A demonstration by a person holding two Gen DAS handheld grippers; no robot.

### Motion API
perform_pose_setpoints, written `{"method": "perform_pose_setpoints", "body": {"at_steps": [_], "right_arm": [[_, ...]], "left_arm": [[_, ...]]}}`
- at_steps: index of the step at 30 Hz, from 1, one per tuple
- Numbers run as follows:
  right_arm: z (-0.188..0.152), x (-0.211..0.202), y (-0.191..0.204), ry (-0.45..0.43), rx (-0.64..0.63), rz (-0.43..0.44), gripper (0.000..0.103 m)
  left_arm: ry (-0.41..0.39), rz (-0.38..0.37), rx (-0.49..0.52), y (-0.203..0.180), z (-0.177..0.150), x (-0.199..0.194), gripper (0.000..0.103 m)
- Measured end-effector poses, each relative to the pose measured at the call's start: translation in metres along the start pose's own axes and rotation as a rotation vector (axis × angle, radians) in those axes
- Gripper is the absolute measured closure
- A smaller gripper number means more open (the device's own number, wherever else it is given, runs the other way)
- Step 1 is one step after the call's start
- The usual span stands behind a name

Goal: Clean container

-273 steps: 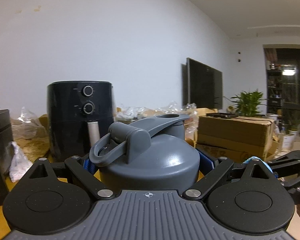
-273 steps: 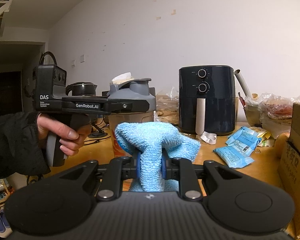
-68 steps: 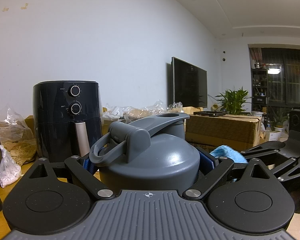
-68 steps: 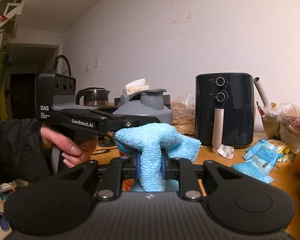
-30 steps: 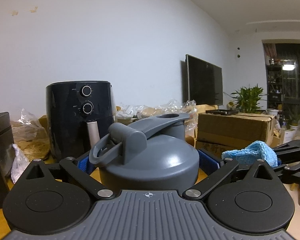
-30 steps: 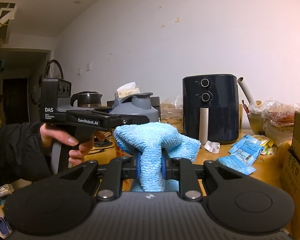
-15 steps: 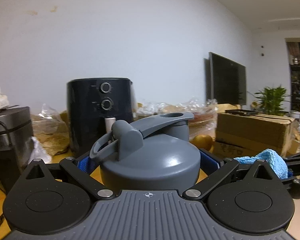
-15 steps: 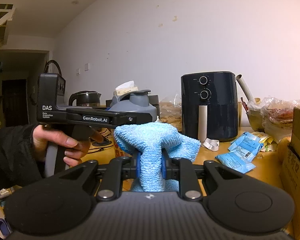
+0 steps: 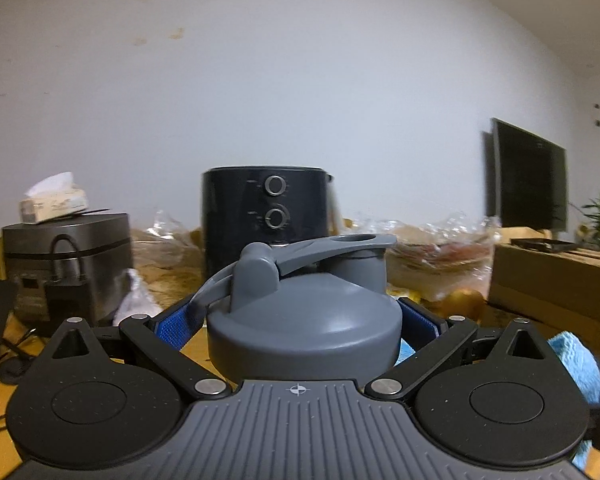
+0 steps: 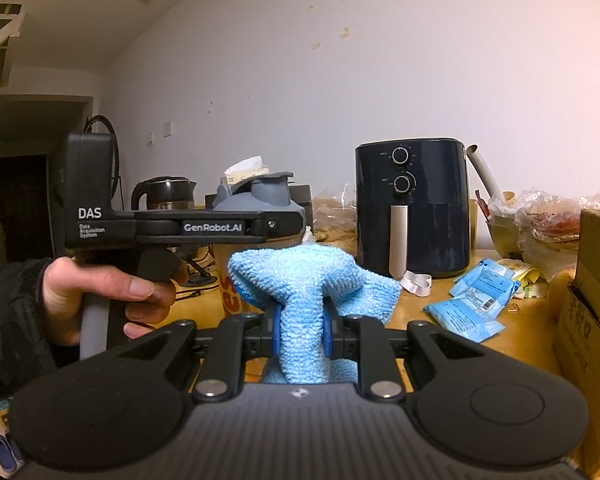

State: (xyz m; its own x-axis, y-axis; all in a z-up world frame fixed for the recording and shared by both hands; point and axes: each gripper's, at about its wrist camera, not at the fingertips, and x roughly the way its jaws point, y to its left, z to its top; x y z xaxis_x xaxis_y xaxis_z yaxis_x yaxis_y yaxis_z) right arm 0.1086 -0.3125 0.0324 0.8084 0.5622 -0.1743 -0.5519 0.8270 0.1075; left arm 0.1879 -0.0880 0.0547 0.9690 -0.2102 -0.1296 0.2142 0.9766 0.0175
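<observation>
Left gripper [image 9: 300, 320] is clamped around a grey shaker bottle [image 9: 304, 332], blue pads pressed against both sides just under the lid. The bottle is upright and held above the wooden table [image 10: 440, 328]; its flip cap [image 9: 340, 242] is down over the spout. In the right wrist view the same bottle [image 10: 260, 196] shows behind the left gripper's body, with a hand [image 10: 100, 300] on the grip.

Right gripper [image 10: 300, 328] is nearly closed, pinching a light blue cloth [image 10: 308, 280] between its pads. The cloth bunches up above the jaws and hangs below them. In the right wrist view the cloth sits just beside the bottle's clear lower body; contact cannot be confirmed from either view. From the left wrist view only an edge of the cloth [image 9: 576, 360] shows at far right, off the lid.

Background: a black air fryer [image 10: 412, 208], blue packets [image 10: 476, 296] and a cardboard box [image 10: 592, 320] on the table, all apart from the work.

Status, as a judgement: both tools are loaded and the cloth is at the bottle's side, so this is mid-wipe or just about to wipe. No residue or wet streak is visible on the lid, so how much surface is already clean cannot be read. Left to do: wipe round the body and lid, then set the bottle down.
</observation>
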Motion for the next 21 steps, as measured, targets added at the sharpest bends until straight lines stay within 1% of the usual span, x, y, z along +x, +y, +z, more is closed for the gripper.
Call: {"method": "perform_pose_setpoints", "body": {"at_steps": [3,9,14,21], "right_arm": [[-0.001,-0.001,-0.001,0.001,0.0,-0.003,0.085],[-0.001,-0.002,-0.003,0.004,0.003,-0.01,0.085],[-0.001,-0.002,-0.003,0.007,0.004,-0.011,0.085],[-0.001,-0.002,-0.003,0.007,0.003,-0.013,0.085]], "left_arm": [[-0.011,0.059,-0.004,-0.008,-0.001,-0.001,0.0],[-0.004,0.169,-0.003,-0.023,0.002,0.001,0.0],[0.001,0.22,-0.014,-0.028,0.004,0.006,0.0],[0.01,0.243,-0.017,-0.035,0.005,0.01,0.0]]}}
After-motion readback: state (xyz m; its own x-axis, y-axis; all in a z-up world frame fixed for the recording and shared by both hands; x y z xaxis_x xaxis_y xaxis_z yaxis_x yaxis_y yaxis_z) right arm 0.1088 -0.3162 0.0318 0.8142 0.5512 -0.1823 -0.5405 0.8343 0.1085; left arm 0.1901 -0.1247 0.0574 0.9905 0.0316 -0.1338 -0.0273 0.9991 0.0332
